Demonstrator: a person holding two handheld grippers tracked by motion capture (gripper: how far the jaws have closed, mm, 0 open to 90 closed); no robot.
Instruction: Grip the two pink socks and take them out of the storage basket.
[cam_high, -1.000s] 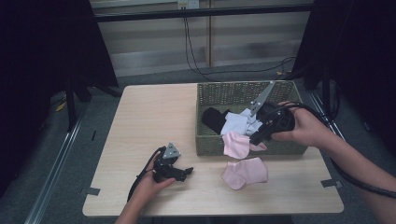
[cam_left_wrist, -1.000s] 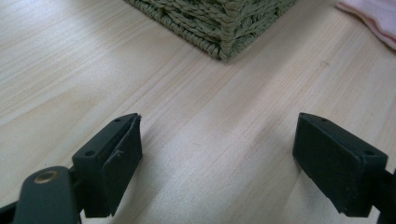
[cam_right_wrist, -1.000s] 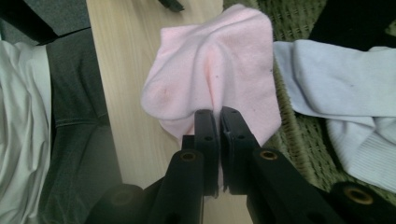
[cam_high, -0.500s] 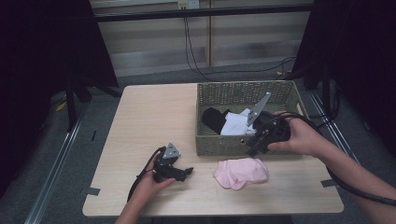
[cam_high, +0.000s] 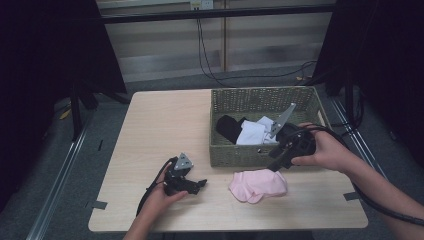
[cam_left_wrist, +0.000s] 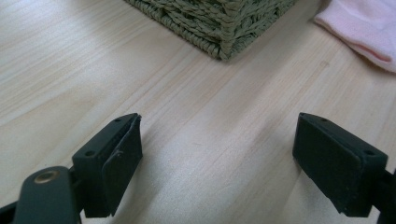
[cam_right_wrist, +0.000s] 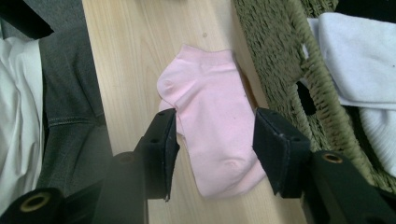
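Near the lower middle of the high view, a pink ankle sock (cam_high: 258, 185) lies flat on the table (cam_high: 165, 125), just in front of the woven basket (cam_high: 265, 97) and free of any grip. The right gripper (cam_high: 275, 164) hangs right over it, and its fingers (cam_right_wrist: 161, 140) have just been opening; in the right gripper view they stand about half apart on either side of the sock, not pressing on it. So I'd judge that one sock is out and set down, and the unloading is at an early stage: a white sock (cam_high: 251, 133) and a black sock (cam_high: 227, 125) sit in the basket at the upper right of the frame, perhaps with more white cloth beside them that I cannot sort out.

At the lower left of the high view, the left gripper (cam_high: 197, 185) rests on the table well apart from the sock, its fingers (cam_left_wrist: 114, 158) wide open on nothing but bare wood. Little stands in the way. The basket's front wall sits close behind the sock, and the right gripper's cable (cam_high: 380, 207) trails off past the table's right edge.
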